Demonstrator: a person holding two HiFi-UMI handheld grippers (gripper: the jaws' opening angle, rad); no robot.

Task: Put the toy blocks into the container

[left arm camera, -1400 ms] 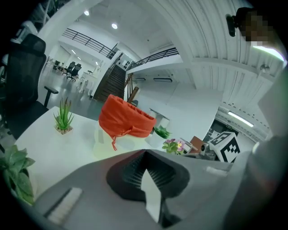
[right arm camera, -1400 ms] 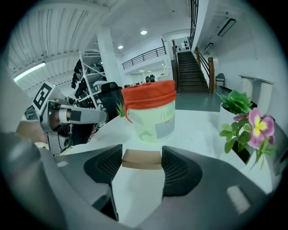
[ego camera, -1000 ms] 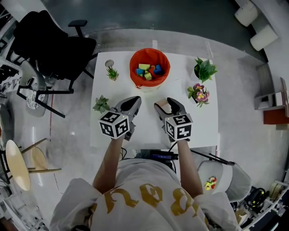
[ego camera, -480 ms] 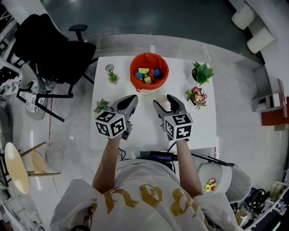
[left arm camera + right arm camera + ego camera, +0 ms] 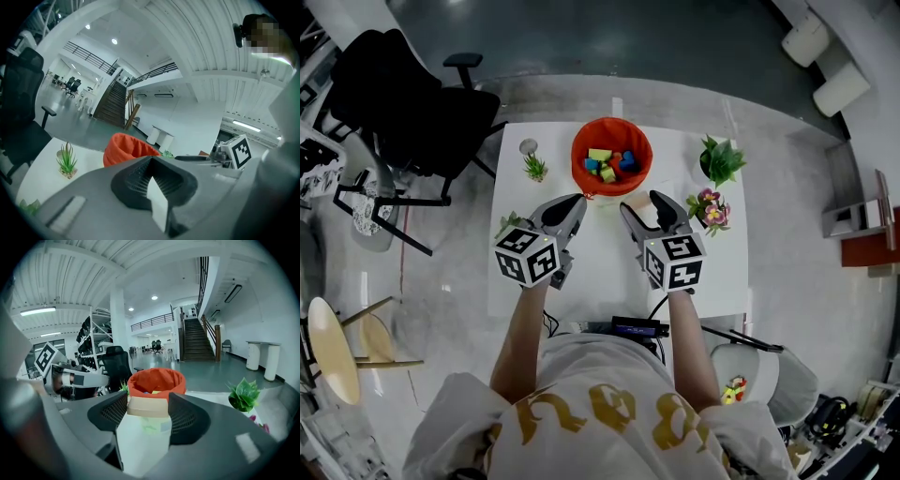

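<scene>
One tan block (image 5: 147,405) in right tool (image 5: 644,205), left tool (image 5: 570,204) closed, orange container (image 5: 579,161) ahead

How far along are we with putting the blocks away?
Nearly done. Several blocks already lie in the orange container. The right gripper holds a tan block just short of it; the left gripper is shut and empty. Left to do: drop that block in. No loose blocks show on the table.

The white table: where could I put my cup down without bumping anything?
The left tool and the right tool, holding a tan block, hover mid-table. Bare: the near strip of the table behind them, and the gap between the orange container and the leafy plant. Small plants crowd the left edge.
</scene>
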